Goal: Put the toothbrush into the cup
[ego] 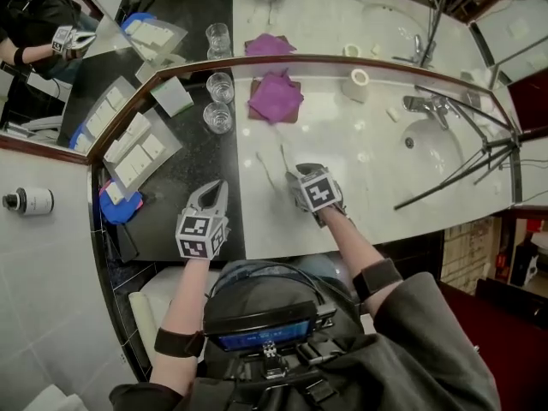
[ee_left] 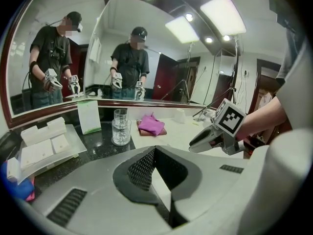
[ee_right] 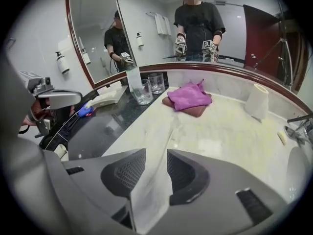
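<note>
Left tongs (ee_left: 156,153) are pressed together, empty; right tongs (ee_right: 156,154) stand apart (clamping nothing) by the toothbrush (ego: 265,171) lying near the front edge of the desk (ego: 368,148).

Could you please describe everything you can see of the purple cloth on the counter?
The purple cloth is a soft, matte fabric, loosely crumpled with raised folds rather than laid flat. It lies on a flat brown pad, whose edge peeks out under its near side, on the white marble counter close to the mirror, which reflects it. Two clear glasses stand apart to its left on the dark section. Nothing else touches it.
</note>
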Demonstrator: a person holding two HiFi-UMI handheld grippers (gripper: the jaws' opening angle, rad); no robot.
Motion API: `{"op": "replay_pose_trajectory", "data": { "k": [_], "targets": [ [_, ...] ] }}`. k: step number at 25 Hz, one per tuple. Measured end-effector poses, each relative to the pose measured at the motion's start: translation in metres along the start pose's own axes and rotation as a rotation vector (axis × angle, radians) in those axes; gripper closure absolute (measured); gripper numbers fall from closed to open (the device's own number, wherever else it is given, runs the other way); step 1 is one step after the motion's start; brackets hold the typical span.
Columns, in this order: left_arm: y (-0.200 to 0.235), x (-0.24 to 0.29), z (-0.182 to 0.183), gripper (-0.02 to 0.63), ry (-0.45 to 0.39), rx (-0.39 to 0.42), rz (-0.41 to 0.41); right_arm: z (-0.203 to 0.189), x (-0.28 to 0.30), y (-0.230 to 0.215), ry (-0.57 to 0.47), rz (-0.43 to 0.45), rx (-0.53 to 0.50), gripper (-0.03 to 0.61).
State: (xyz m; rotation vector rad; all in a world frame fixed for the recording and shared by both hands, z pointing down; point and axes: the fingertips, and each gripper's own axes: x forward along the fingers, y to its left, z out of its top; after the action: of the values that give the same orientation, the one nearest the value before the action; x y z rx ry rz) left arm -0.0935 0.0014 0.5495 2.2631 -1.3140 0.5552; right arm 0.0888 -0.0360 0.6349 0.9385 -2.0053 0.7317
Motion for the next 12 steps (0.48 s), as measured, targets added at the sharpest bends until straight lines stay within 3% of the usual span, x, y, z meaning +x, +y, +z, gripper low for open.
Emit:
{"op": "replay_pose_trajectory", "data": {
  "k": [12],
  "targets": [
    [0.031,0.006,-0.016,0.612,0.032,-0.047,-0.041,-0.01,0.049,-0.016,0.184,-0.077,0.058,0.417]
  ]
}}
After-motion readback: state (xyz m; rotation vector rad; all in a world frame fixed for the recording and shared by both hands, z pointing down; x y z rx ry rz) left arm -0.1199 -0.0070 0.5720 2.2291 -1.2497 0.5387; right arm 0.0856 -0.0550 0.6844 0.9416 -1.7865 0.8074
